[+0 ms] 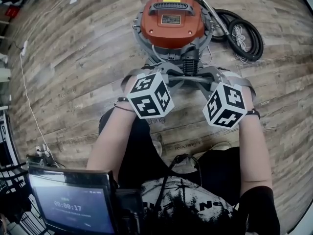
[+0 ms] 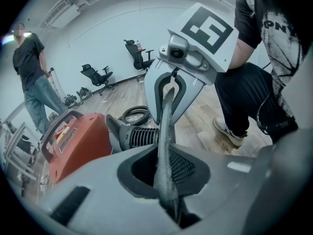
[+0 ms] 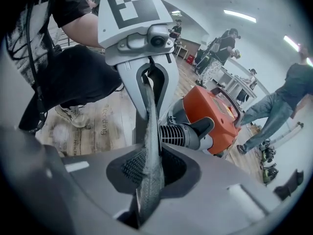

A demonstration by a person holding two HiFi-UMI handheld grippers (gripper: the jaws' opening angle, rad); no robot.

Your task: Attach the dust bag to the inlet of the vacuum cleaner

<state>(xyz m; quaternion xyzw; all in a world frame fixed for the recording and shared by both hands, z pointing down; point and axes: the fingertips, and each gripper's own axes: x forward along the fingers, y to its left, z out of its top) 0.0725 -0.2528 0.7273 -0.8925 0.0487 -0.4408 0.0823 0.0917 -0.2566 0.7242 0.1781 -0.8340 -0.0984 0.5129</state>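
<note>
Both clamped: left gripper [image 1: 164,77] and right gripper [image 1: 208,80] each grip an end of the grey dust bag [image 1: 187,77]. Bag is stretched taut, long axis left-right between them, just near-side of the ribbed inlet [image 1: 190,61] on the orange vacuum cleaner [image 1: 170,21].

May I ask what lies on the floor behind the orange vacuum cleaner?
A coiled black hose and a metal tube lie there; the vacuum cleaner covers where they lead.

One orange vacuum cleaner [image 1: 171,18], one grey dust bag [image 2: 165,131], one coiled black hose [image 1: 244,35], one screen [image 1: 73,202]. Two grippers, the left gripper [image 2: 168,199] and the right gripper [image 3: 144,199], one claw each. Two office chairs [image 2: 97,75].
</note>
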